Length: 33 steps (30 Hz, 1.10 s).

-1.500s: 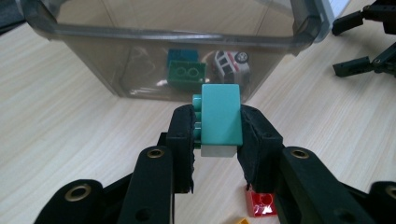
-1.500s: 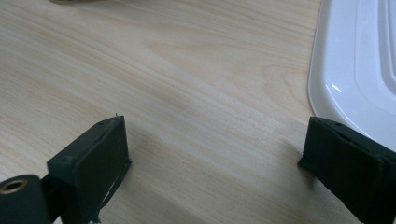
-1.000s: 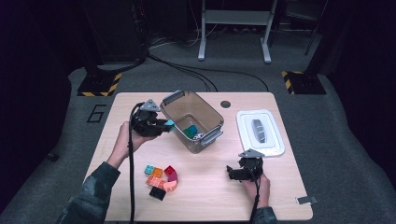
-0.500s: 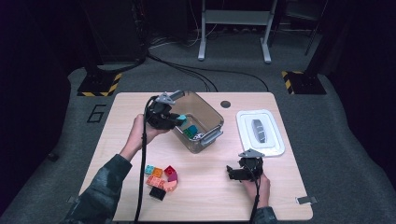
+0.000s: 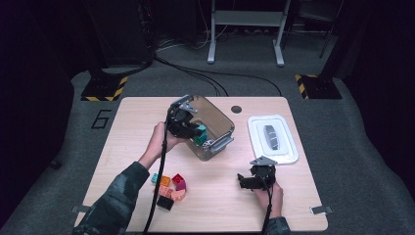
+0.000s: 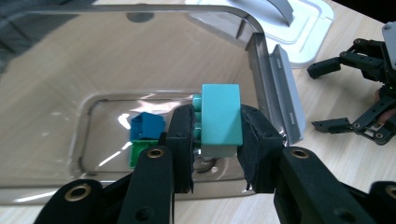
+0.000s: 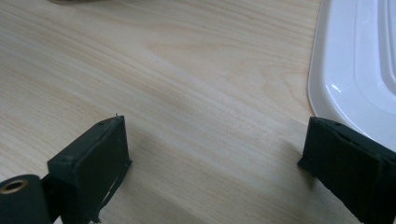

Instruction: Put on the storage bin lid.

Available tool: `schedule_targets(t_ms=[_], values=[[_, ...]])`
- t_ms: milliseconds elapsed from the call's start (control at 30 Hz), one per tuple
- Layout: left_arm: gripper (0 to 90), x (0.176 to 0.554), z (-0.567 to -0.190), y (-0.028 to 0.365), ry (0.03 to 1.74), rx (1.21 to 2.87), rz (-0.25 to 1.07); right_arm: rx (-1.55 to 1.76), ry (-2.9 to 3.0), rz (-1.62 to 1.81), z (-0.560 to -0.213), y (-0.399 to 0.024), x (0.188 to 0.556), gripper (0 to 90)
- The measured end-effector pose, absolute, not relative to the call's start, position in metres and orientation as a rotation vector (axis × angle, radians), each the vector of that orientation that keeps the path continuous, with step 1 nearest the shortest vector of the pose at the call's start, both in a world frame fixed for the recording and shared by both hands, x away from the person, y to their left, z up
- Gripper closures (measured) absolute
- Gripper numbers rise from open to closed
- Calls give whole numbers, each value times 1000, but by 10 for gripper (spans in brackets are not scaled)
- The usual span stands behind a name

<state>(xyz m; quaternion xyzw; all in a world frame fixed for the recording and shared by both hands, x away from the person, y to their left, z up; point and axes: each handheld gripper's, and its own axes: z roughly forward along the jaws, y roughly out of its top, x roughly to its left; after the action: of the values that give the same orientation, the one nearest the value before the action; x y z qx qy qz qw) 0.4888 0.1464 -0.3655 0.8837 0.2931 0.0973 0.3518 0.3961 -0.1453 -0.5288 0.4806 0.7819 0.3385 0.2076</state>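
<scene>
The teal brick point(image 6: 221, 116) hangs over the clear box point(image 6: 140, 56), clenched in the left gripper point(image 6: 217, 140). Let go carelessly, it may strike the rim or the blue brick point(image 6: 147, 126) and bounce out. The right gripper point(image 7: 215, 163) rests spread wide on the table point(image 7: 196, 84).

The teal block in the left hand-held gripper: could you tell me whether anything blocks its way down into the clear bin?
Nothing visible does. The teal block hangs over the open clear bin; a blue block and a green block lie on the floor, off to one side.
</scene>
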Motion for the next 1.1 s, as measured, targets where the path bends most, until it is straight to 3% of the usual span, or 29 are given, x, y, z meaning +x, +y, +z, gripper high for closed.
schedule_targets(t_ms=[700,833,1000,1100], values=[[661,486,-383,137,766,2367,159,1341,2177,941,-529,-145,396,61],[549,485,-381,141,787,2359,169,1340,2177,941,-529,-145,396,61],[327,479,-376,149,803,2357,192,1344,2176,940,-529,-145,396,62],[253,473,-373,159,809,2332,217,1344,2177,941,-529,-145,396,62]])
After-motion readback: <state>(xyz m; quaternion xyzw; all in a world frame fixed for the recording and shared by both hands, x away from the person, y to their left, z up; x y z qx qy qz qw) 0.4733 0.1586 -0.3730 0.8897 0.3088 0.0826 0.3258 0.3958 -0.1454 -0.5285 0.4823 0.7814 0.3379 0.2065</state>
